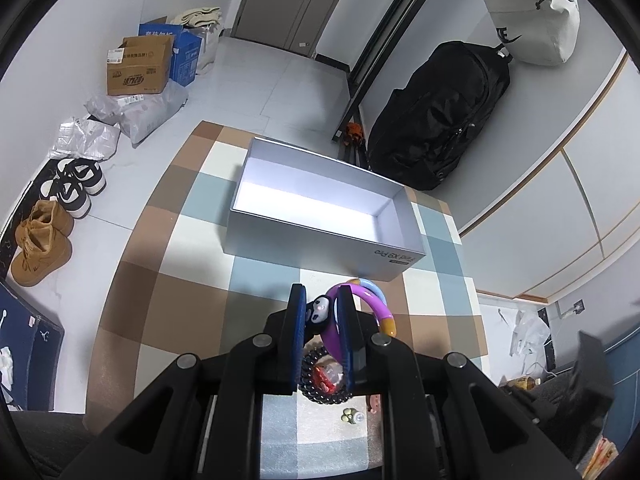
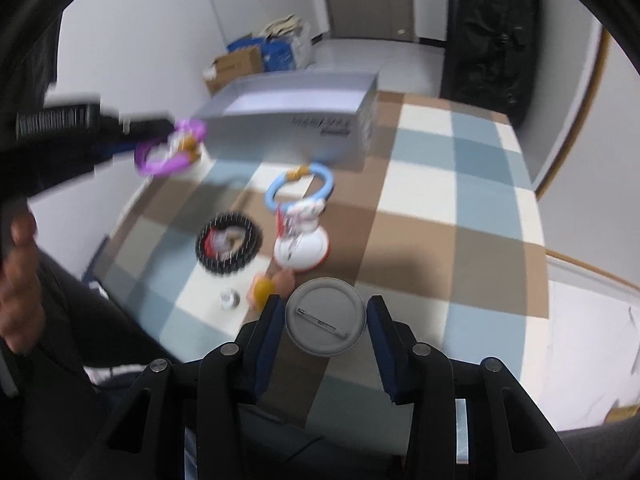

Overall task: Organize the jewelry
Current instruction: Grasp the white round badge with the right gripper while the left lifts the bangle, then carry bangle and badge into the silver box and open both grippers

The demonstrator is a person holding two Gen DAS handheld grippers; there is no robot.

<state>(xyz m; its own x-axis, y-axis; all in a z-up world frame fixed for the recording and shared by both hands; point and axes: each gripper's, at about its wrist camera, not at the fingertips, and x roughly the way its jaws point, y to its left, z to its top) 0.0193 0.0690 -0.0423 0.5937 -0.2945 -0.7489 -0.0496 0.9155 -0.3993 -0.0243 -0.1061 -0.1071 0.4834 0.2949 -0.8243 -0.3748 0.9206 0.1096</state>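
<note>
Your left gripper (image 1: 322, 312) pinches the purple plastic ring bracelet (image 1: 340, 320), lower centre, short of the open grey cardboard box (image 1: 320, 236). Your right gripper (image 2: 326, 320) brackets the round grey pin badge (image 2: 325, 316), lower centre; closure unclear. Risk: bracelet slips before clearing the rim.

Left wrist view high over the checked mat (image 1: 168, 280), looking down and forward, box (image 1: 320, 216) close ahead, right wrist view lower, near mat (image 2: 460, 200) level, facing box (image 2: 296, 124) from farther back, both share mat, box, door wall.
</note>
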